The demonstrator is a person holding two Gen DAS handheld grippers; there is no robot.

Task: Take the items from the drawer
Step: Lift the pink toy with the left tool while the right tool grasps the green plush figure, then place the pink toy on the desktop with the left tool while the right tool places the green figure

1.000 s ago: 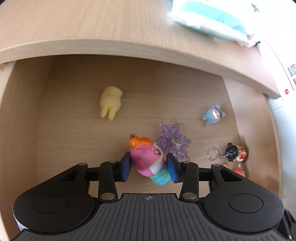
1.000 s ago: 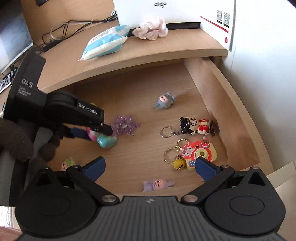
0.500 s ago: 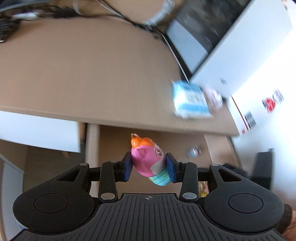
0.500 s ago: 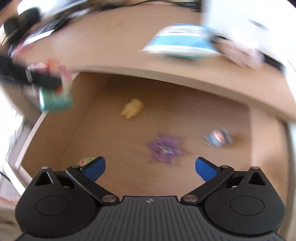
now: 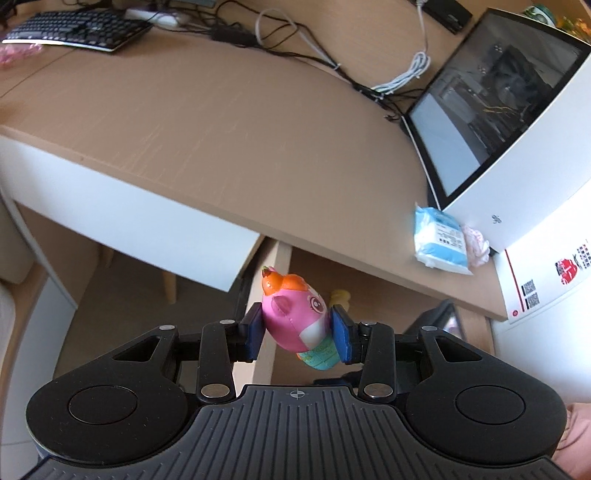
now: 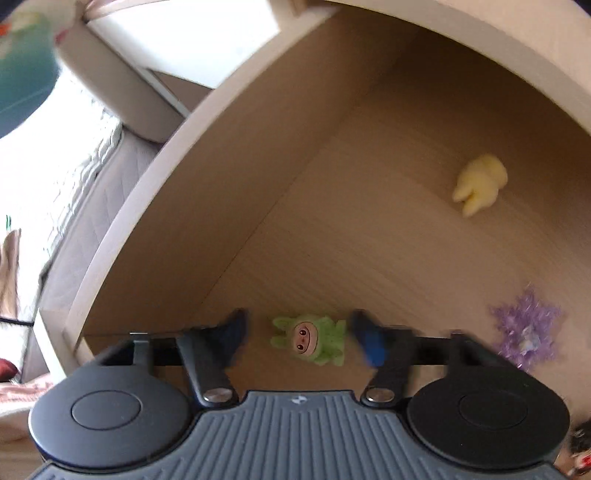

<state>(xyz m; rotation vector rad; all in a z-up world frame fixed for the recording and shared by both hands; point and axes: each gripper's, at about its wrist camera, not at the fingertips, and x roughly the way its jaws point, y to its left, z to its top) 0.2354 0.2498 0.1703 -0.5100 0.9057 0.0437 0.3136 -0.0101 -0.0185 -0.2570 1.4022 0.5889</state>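
Note:
My left gripper (image 5: 297, 334) is shut on a pink squishy toy (image 5: 295, 321) with an orange tuft and a teal base, held up in the air in front of the wooden desk (image 5: 221, 122). In the right wrist view my right gripper (image 6: 299, 338) is down in the open drawer (image 6: 155, 192), near its front left corner. Its blue fingers (image 6: 369, 343) stand on either side of a small green plush figure (image 6: 310, 338) that lies on the drawer floor, with a gap on both sides. The fingers are blurred by motion.
A yellow plush (image 6: 480, 184) lies deeper in the drawer and a purple crystal snowflake (image 6: 526, 332) lies to the right. On the desk are a blue tissue pack (image 5: 439, 240), a white computer case (image 5: 517, 140), cables (image 5: 402, 74) and a keyboard (image 5: 74, 29).
The left gripper lifted the pink toy out of the drawer and up to desk height. The right gripper swung down to the drawer's left corner and narrowed around the green plush.

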